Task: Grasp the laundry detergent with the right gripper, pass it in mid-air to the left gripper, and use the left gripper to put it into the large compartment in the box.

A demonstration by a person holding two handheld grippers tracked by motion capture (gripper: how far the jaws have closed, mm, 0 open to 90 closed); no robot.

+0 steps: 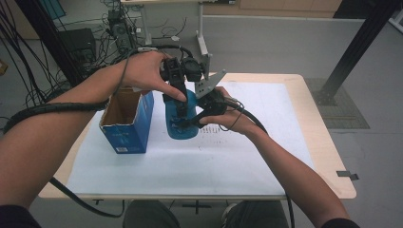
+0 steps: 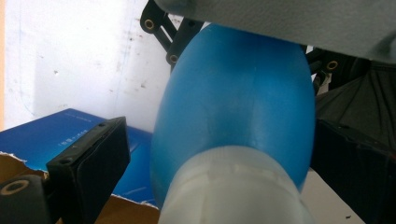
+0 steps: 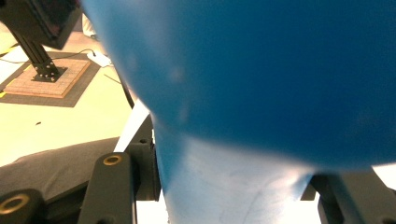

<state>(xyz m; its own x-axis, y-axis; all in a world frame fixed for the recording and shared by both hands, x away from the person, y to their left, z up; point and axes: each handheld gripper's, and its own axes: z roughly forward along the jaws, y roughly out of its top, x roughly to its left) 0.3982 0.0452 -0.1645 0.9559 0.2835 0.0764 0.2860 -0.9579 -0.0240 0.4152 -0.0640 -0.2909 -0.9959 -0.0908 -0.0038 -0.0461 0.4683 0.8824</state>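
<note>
Both my grippers on the blue bottle [image 1: 183, 118].
Right gripper [image 1: 187, 124] clamps its lower body; left gripper [image 1: 182, 102] straddles its top, grip unclear, beside the open blue carton [image 1: 127, 122].

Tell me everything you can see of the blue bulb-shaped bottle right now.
The blue bulb-shaped bottle looks like matte, smooth plastic, rounded at the body and narrowing to a whitish ribbed collar. It is held over the white sheet, beside the open blue cardboard box. The right gripper is shut on it; the left gripper straddles its narrow end.
</note>
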